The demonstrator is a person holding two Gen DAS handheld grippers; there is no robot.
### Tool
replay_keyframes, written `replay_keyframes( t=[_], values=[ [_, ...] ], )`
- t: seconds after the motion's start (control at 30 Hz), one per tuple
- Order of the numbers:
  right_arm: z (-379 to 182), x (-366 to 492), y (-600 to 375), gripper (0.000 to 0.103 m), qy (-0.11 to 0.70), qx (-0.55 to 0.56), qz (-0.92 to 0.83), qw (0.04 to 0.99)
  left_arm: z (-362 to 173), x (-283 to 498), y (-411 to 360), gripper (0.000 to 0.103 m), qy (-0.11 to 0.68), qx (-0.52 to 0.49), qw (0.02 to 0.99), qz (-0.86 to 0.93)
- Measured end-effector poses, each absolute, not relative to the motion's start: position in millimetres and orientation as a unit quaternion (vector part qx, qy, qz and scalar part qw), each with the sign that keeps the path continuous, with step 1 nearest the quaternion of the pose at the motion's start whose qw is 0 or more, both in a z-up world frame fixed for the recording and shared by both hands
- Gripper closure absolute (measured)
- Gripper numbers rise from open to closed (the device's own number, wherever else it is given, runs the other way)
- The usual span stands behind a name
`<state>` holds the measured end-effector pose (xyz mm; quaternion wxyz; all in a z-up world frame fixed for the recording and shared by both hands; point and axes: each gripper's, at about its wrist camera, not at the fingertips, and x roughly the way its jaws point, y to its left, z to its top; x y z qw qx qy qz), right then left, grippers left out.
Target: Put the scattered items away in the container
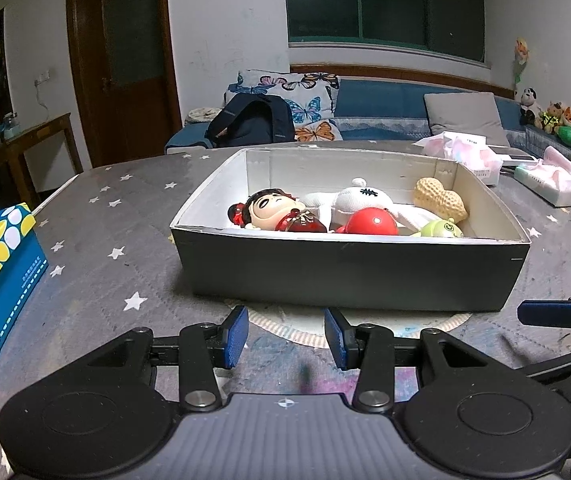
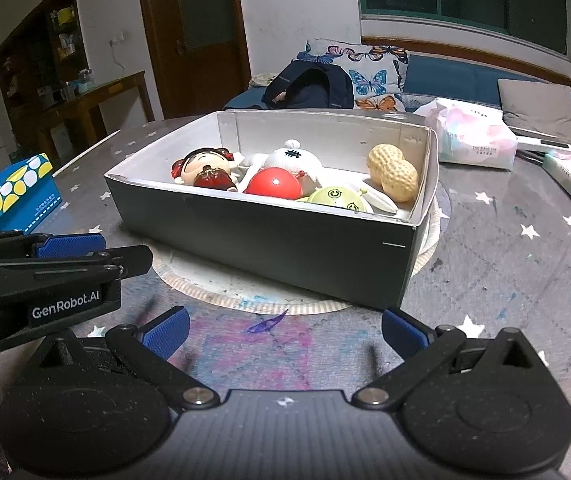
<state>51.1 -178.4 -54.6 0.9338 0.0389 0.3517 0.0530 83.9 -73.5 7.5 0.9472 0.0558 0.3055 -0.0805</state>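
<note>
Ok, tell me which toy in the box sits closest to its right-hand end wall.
The tan peanut toy; the doll, red ball, green toy and white plush all lie further left.

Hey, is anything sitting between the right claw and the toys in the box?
Only the box's near wall. The right claw is open and empty, low over the table in front of it. The doll, red ball and peanut lie behind that wall, open from above.
</note>
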Motion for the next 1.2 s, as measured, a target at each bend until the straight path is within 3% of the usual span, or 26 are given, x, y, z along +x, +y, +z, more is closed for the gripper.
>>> replay_keyframes(
  t=[1.2],
  values=[
    [-63.0, 68.1, -182.4, 0.0, 0.366, 0.048, 0.047, 0.928, -0.1, 103.9, -78.7, 0.062, 0.306, 0.063, 0.946, -0.088]
  ],
)
